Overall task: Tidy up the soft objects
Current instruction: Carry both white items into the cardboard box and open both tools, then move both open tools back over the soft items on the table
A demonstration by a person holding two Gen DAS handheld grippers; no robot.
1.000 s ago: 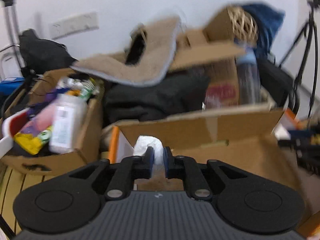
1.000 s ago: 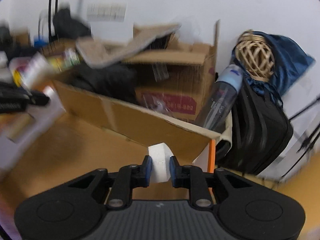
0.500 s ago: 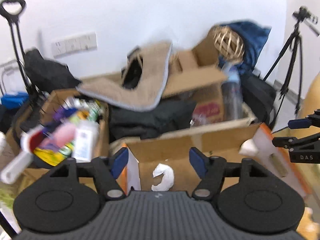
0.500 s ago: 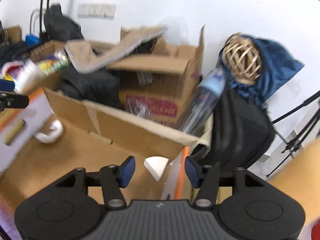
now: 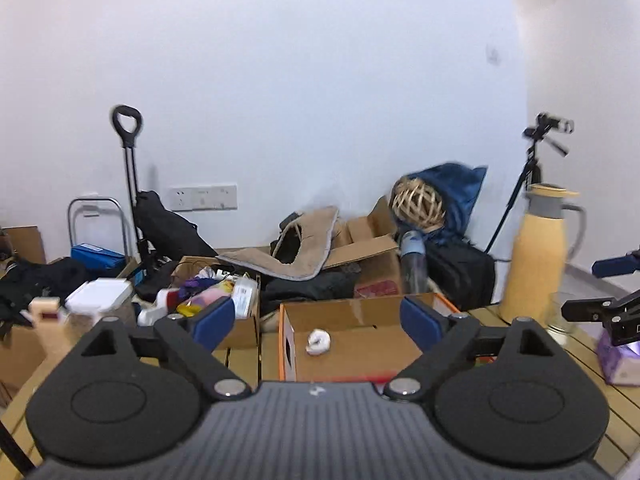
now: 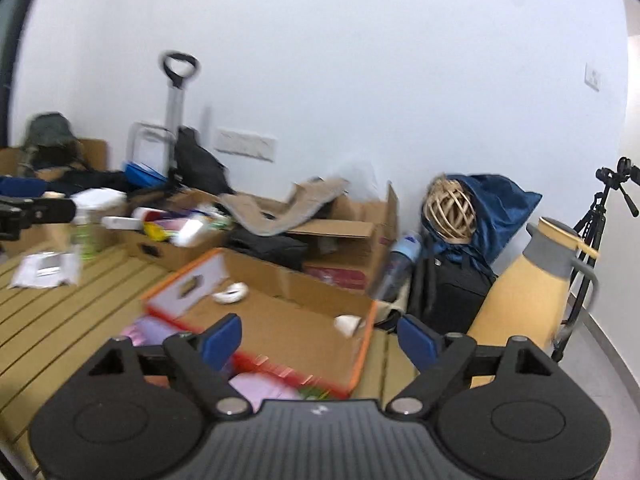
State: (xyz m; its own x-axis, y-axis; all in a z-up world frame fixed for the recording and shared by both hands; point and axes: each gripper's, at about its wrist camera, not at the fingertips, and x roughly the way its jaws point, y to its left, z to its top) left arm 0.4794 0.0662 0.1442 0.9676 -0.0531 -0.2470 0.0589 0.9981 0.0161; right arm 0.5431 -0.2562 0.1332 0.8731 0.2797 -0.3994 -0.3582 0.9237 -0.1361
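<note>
An orange-edged cardboard box (image 5: 352,350) (image 6: 280,320) lies open on the slatted table. Two white soft wads rest on its floor: one (image 5: 319,341) (image 6: 231,293) near the left wall, another (image 6: 347,325) by the right edge. My left gripper (image 5: 316,318) hangs above and short of the box, its jaws opening wide with nothing between them. My right gripper (image 6: 320,336) is also drawn back above the box, jaws opening, empty. Each gripper shows at the edge of the other's view: the right one (image 5: 608,308) and the left one (image 6: 28,210).
A yellow thermos jug (image 5: 538,256) (image 6: 524,300) stands at the right, with a glass (image 5: 562,318) and purple packet (image 5: 618,364) near it. Purple packets (image 6: 264,388) lie before the box. Behind are cluttered cartons (image 5: 224,292), a beige mat (image 5: 296,248), black bag (image 6: 444,296), water bottle (image 6: 394,268) and tripod (image 6: 600,248).
Both grippers let go of their white wads, which now lie in the box. The jaws spread wide and both grippers pulled back and up from the box.
</note>
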